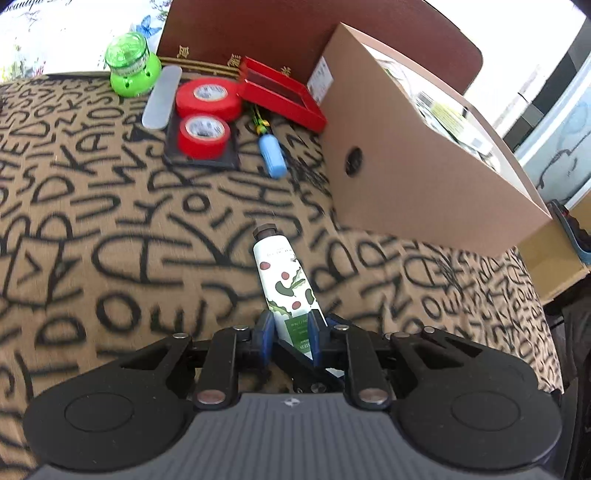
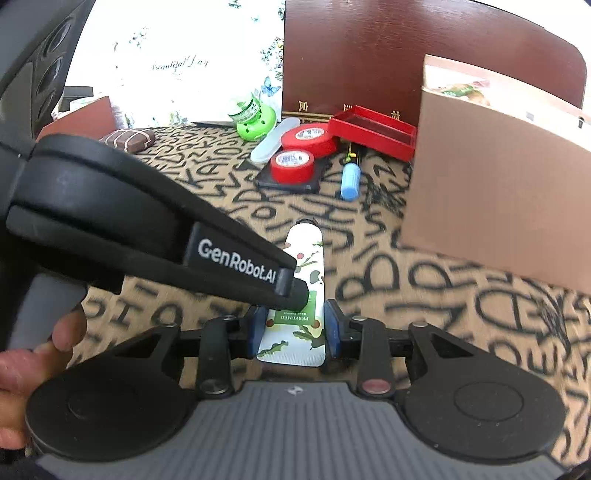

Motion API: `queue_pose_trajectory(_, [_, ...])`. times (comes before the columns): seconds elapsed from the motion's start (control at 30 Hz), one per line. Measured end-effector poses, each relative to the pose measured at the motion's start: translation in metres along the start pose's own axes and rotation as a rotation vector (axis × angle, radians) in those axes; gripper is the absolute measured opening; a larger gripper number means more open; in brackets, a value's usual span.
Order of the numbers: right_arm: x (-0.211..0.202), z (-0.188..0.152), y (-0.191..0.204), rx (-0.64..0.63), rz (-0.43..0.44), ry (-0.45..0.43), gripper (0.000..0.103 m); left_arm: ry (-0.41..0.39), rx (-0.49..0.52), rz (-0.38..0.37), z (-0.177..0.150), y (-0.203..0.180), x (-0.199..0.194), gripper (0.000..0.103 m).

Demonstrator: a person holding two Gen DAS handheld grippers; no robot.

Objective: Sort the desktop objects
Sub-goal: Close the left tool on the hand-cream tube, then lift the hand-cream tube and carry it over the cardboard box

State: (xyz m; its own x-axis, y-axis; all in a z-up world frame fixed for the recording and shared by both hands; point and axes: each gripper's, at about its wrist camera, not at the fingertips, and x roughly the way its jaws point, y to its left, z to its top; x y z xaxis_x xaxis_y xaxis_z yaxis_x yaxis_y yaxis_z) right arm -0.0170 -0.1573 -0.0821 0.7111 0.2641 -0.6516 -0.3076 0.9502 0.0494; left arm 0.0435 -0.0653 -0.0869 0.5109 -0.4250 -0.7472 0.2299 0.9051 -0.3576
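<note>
Landmark: hand-cream tube (image 1: pixel 284 284), white with green leaves and red dots, dark cap pointing away, held over the lettered brown cloth (image 1: pixel 110 229).

Left of the tube:
- Brown striped pouch (image 2: pixel 129 139), far left at the cloth's back edge; right wrist view only.
- A person's hand (image 2: pixel 22 365) on a grey handle at the near left; right wrist view only.
- Green jar on a green base (image 1: pixel 133 66), far back left.
- Pale flat oval case (image 1: pixel 162 96), just right of the jar, leaning against the larger tape roll.
- Two red tape rolls: larger (image 1: pixel 208 99) behind, smaller (image 1: pixel 204 134) on a dark square pad (image 1: pixel 229 158).

At the tube:
- Left gripper (image 1: pixel 291 334): blue pads closed on the tube's lower part, where it narrows edge-on. In the right wrist view its black body, lettered "GenRobot.AI", crosses from the left and covers part of the tube.
- Right gripper (image 2: pixel 293 332): blue pads closed against both edges of the tube's flat crimped end; this end shows only in the right wrist view.

Behind the tube:
- Blue cylinder (image 1: pixel 272 155) with a green-yellow cord, between the pad and the box.
- Red open tray (image 1: pixel 280 92), behind the cylinder, against a dark red-brown board (image 1: pixel 258 29).

Right of the tube:
- Cardboard box (image 1: pixel 417 177), open-topped, with a round hole in its side; contents show only in the left wrist view, too blurred to name.
</note>
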Motion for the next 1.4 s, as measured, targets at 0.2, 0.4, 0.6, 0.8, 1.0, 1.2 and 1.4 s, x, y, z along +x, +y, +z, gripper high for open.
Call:
queue_pose_trajectory(0.2, [-0.025, -0.018, 0.001, 0.021, -0.005, -0.003, 0.033, 0.021, 0.009, -0.013, -0.018, -0.013, -0.007, 0.02])
queue_pose_trajectory(0.4, [-0.034, -0.029, 0.001, 0.027, -0.002, -0.008, 0.033, 0.021, 0.006, -0.002, -0.022, -0.021, -0.009, 0.021])
queue_pose_trajectory(0.6, [-0.029, -0.029, 0.001, 0.038, 0.002, -0.009, 0.036, 0.009, 0.002, 0.031, -0.014, -0.024, -0.005, 0.036])
queue_pose_trajectory(0.8, [-0.023, -0.028, 0.0, 0.04, 0.004, -0.009, 0.037, 0.031, 0.03, 0.05, -0.006, -0.032, 0.011, 0.045])
queue_pose_trajectory(1.0, [-0.014, -0.025, 0.0, 0.03, 0.003, -0.011, 0.042, 0.031, 0.058, 0.065, -0.005, -0.031, 0.015, 0.036])
queue_pose_trajectory(1.2, [-0.005, -0.022, 0.004, -0.004, -0.014, -0.015, 0.036, 0.025, 0.061, 0.066, -0.006, -0.031, 0.016, 0.036])
queue_pose_trajectory(1.4, [-0.011, -0.019, 0.002, 0.01, -0.016, -0.035, 0.035, -0.003, 0.077, 0.066, -0.007, -0.042, 0.003, 0.035])
